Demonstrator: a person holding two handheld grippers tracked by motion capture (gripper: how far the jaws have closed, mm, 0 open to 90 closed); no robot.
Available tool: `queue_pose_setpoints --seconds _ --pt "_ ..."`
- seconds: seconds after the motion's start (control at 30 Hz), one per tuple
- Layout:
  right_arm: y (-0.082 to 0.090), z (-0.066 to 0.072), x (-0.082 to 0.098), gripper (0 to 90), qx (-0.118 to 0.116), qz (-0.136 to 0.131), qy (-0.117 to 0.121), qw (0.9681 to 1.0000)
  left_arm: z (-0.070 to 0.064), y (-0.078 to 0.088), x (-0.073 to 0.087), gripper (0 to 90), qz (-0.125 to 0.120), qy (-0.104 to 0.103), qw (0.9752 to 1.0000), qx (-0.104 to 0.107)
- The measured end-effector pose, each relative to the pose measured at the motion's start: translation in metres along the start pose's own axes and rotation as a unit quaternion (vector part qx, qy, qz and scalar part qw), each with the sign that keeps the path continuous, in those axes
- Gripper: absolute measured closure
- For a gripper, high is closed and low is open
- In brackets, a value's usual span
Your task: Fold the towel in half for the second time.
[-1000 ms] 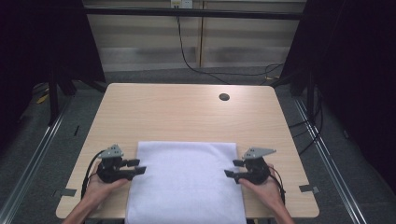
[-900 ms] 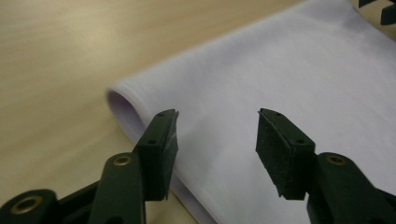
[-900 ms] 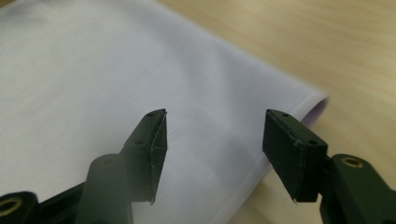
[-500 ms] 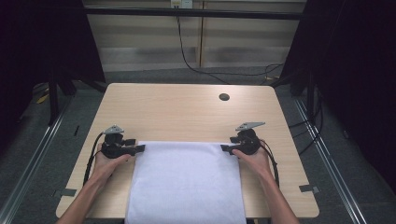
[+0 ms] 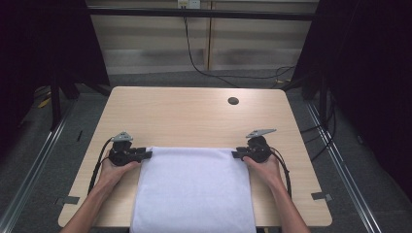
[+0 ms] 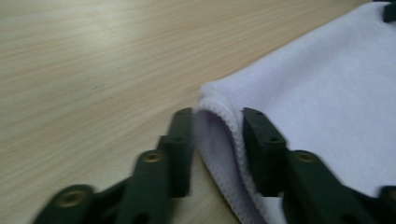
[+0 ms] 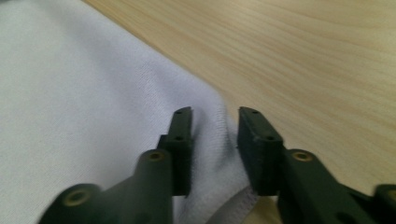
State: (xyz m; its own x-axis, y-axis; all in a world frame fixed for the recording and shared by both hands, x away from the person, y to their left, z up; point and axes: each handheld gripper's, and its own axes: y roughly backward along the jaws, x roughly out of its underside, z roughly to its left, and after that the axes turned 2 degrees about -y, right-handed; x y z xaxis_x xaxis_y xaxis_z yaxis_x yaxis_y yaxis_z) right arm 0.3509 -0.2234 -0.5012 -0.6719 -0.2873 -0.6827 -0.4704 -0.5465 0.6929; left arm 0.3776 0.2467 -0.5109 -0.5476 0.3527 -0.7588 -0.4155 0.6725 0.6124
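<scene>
- Towel [image 5: 194, 189]: white, lies flat on the near half of the counter [image 5: 194, 116]. Its near edge hangs over the near counter edge, and its far edge runs left to right between the two claws.
- Left claw [image 6: 217, 140]: jaws have just been closing. The far-left towel corner is bunched up between them, with the hem against both pads. I read it as a pinch on the towel.
- Right claw [image 7: 215, 140]: jaws have just been closing here too. The far-right corner is puckered into a ridge between the pads, so this also looks like a pinch on the towel.
- Risk 1, thin bite: both claws hold little more than the hem. Terry is soft and compresses, so a quick lift or pull could strip a corner out.
- Risk 2, uneven grip: if one corner slips and the other holds, the towel swings or skews and any fold comes out crooked.
- Risk 3, lower jaws sit right at the counter surface. Dragging instead of lifting would scrape the wood and shove the cloth into wrinkles.
- Risk 4, overhang: the weight hanging off the near edge pulls the cloth towards the person. A loosened pinch could let the whole towel slide off the counter.
- Risk 5, hands out of step: moving at different speeds or heights puts slack or a twist in the far edge.
- The dark round hole [image 5: 233, 101] in the far-right counter is well clear of the towel, so it's no snag risk at present.
- Writing: no brand, label or tag is legible on the towel, claws or counter.
</scene>
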Motion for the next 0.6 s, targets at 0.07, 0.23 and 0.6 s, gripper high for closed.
queue_pose_setpoints --seconds 0.07,0.23,0.6 --pt "0.002 0.0 0.0 79.7 -0.011 -0.006 0.0 0.9999 -0.001 0.001 0.0 80.0 -0.004 0.003 0.9999 0.01" --pt "0.009 -0.001 -0.004 84.3 -0.023 -0.031 -0.002 0.9993 0.0 0.011 -0.005 86.0 -0.035 0.014 0.9991 0.02" --pt "0.049 -0.005 -0.048 86.4 -0.006 -0.114 0.008 0.9934 -0.004 0.035 -0.062 86.5 -0.098 -0.001 0.9952 0.008"
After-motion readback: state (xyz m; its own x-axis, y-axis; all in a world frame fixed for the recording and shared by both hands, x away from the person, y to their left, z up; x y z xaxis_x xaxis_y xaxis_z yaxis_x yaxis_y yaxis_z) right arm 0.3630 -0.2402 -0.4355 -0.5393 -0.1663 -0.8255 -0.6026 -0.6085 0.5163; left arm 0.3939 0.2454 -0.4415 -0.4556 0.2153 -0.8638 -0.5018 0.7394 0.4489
